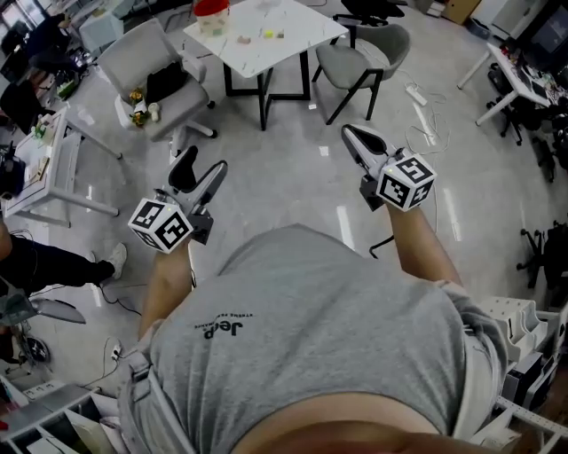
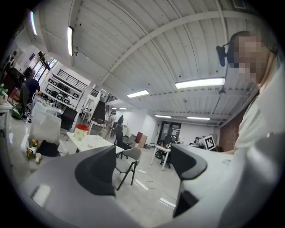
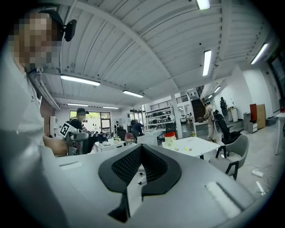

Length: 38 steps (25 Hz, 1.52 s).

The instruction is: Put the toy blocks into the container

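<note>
A white table (image 1: 266,35) stands a few steps ahead across the floor. On it are a clear container with a red lid (image 1: 211,13) and a few small toy blocks (image 1: 272,34). My left gripper (image 1: 200,171) is held out level in mid-air, open, with nothing between its fingers; in the left gripper view (image 2: 141,167) the container (image 2: 81,132) shows far off at the left. My right gripper (image 1: 358,142) is shut on nothing. In the right gripper view (image 3: 140,167) the container (image 3: 169,138) and the blocks (image 3: 185,149) lie beyond the jaws.
Grey chairs (image 1: 359,58) stand round the table, one with a black bag (image 1: 167,82) on its seat. A white desk (image 1: 53,164) stands at the left, more desks and office chairs (image 1: 524,89) at the right. Cables and a power strip (image 1: 417,93) lie on the floor.
</note>
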{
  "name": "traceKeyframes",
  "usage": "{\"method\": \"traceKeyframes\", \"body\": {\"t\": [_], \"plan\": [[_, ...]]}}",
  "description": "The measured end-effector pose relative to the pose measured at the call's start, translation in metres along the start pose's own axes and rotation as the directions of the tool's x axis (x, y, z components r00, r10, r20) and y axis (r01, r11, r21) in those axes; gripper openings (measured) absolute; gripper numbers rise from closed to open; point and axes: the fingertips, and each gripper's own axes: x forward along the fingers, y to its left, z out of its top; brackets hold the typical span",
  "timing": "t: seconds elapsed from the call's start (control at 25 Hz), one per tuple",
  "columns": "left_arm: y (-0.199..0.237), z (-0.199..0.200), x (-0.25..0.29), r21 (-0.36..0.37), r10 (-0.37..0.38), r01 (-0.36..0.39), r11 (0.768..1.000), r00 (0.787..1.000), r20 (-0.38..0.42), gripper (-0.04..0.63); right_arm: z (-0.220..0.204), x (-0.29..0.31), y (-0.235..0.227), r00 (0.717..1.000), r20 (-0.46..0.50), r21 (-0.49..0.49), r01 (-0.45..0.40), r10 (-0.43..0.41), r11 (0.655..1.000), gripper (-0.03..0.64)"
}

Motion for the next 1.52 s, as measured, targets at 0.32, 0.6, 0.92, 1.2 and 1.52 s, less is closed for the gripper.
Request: {"method": "traceKeyframes", "body": {"t": [0.32,0.6,0.92,1.2,1.52], "plan": [[0.039,0.006,0.018,-0.008,0.008,-0.008,1.000,1.000,-0.012,0.413,-0.007,0.039,-0.020,1.000,-0.008,0.029,0.010,-0.010,1.000,0.003],[0.123,0.017,0.056,0.012,-0.061,0.061,0.998,0.998,-0.015,0.411,-0.006,0.116,-0.041,0.997,-0.019,0.010,0.074,-0.074,0.997,0.003],[0.248,0.076,0.132,0.038,-0.214,0.215,0.976,0.977,-0.021,0.411,0.025,0.246,-0.072,0.987,0.002,-0.009,0.163,-0.163,0.987,0.003],[0.360,0.120,0.170,0.044,-0.240,0.241,0.969,0.970,-0.035,0.411,0.050,0.368,-0.088,0.985,0.019,-0.012,0.173,-0.172,0.985,0.003],[0.435,0.137,0.207,-0.003,-0.244,0.244,0.970,0.969,-0.034,0.411,0.053,0.442,-0.122,0.981,-0.023,-0.008,0.195,-0.195,0.981,0.003]]}}
